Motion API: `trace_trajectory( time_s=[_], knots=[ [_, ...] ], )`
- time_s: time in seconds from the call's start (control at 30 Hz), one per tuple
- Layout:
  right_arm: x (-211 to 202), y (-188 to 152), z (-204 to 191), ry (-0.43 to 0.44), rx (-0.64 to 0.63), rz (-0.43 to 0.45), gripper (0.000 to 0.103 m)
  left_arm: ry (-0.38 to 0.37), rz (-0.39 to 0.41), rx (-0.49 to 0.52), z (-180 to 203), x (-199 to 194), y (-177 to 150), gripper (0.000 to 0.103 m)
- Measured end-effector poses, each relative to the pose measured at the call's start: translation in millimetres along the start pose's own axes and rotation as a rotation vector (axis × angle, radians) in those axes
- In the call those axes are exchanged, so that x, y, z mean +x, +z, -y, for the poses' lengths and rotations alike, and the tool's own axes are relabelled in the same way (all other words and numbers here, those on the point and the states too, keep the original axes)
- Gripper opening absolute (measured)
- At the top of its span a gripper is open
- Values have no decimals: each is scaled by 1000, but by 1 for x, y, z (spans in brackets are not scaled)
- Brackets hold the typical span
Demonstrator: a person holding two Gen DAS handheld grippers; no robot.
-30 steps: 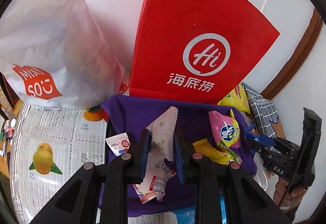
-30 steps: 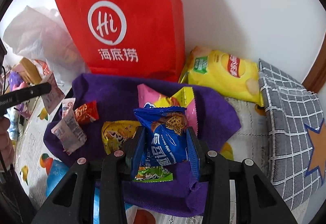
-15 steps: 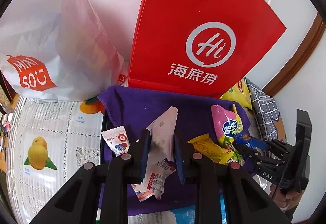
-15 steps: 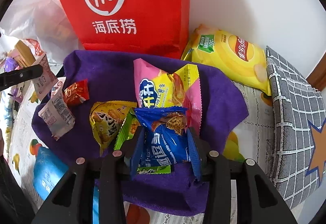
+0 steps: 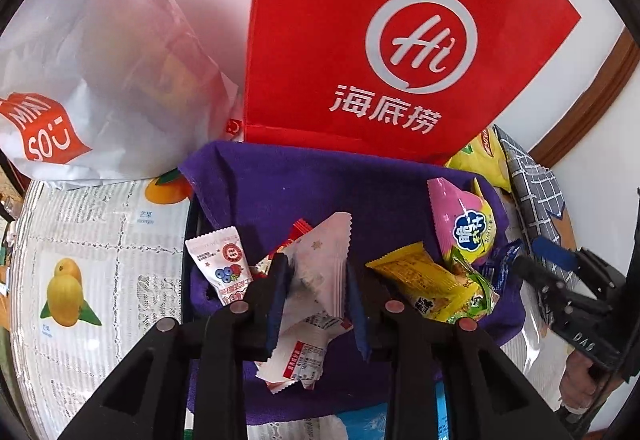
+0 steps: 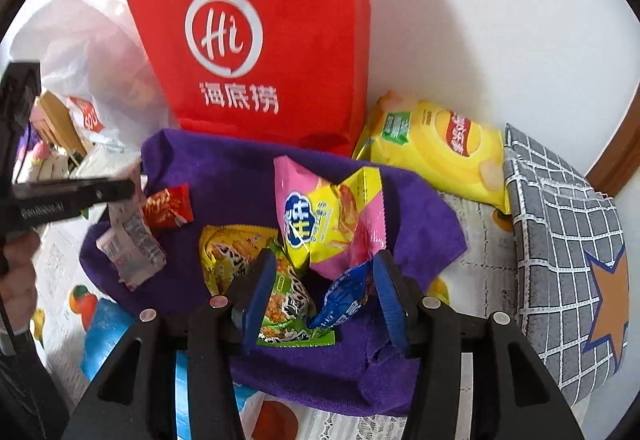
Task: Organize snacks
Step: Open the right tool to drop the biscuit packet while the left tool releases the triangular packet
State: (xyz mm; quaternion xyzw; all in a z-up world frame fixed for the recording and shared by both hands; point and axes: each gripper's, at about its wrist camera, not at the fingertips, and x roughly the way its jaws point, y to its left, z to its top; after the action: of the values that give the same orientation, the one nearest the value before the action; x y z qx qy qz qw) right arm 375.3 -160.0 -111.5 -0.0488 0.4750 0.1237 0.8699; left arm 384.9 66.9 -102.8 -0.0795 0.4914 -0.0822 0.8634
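Collecting spot: a purple cloth (image 6: 248, 168) lines what looks like a tray in front of the red paper bag (image 6: 264, 40), so loose packets gather in one soft-sided place.
Left gripper (image 5: 316, 292): its jaws have just been opening; the white star-print packet (image 5: 324, 264) stands between them, the left pad touching it and a sliver of gap on the right, so it reads as a release over the cloth's near left part.
Right gripper (image 6: 320, 292): its jaws have just been opening and stand clearly apart; the blue packet (image 6: 344, 304) sags between them, free of the left pad, coming to rest on the green-and-yellow packet (image 6: 288, 304).
Already in the pile: pink-and-yellow bag (image 6: 328, 224) at the middle, small red packet (image 6: 168, 206) and small white berry packet (image 5: 224, 264) to the left.
Not yet gathered: yellow chip bag (image 6: 436, 148) lies far right, off the cloth, by the wall.
Why low: both grippers point steeply down, likely to set packets in rather than drop them.
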Motion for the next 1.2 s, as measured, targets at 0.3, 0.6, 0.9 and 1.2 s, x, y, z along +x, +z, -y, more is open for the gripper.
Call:
trace_trajectory(
  time_s=[0.3,0.6,0.9,1.2],
  knots=[
    [-13,3,6,7,80,51,54,-57,30,49,13,-18,-5,47],
    [-43,-4,-5,-42,88,142,54,-70,86,77,23,-45,-8,47],
    [-80,-47,-11,-36,166,149,54,-75,140,98,35,-75,-14,47],
    [-90,-108,-52,30,165,17,53,-57,160,152,42,-115,-48,58]
  ],
)
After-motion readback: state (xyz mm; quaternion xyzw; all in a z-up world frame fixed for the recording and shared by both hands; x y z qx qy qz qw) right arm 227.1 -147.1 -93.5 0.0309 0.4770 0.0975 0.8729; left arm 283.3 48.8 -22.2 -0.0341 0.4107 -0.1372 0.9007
